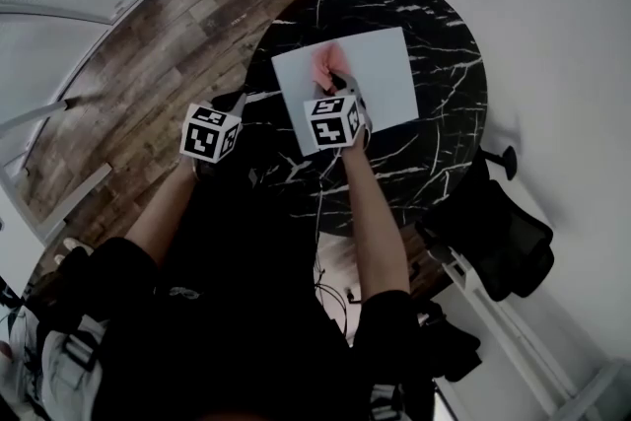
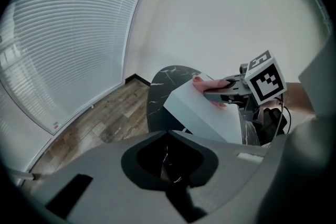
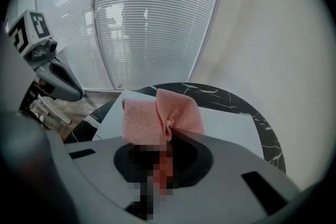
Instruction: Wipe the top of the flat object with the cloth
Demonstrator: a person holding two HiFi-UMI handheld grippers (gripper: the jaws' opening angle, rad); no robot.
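A white flat board lies on a round black marble table. My right gripper is over the board's near left part, shut on a pink cloth that rests on the board top. In the right gripper view the cloth bunches out of the gripper over the board. My left gripper hangs off the table's left edge, shut and holding nothing. The left gripper view shows the board, the cloth and the right gripper across from it.
A black office chair stands at the table's near right. Wood floor lies to the left, with slatted blinds beyond it and a white wall behind the table. The person's arms reach to both grippers.
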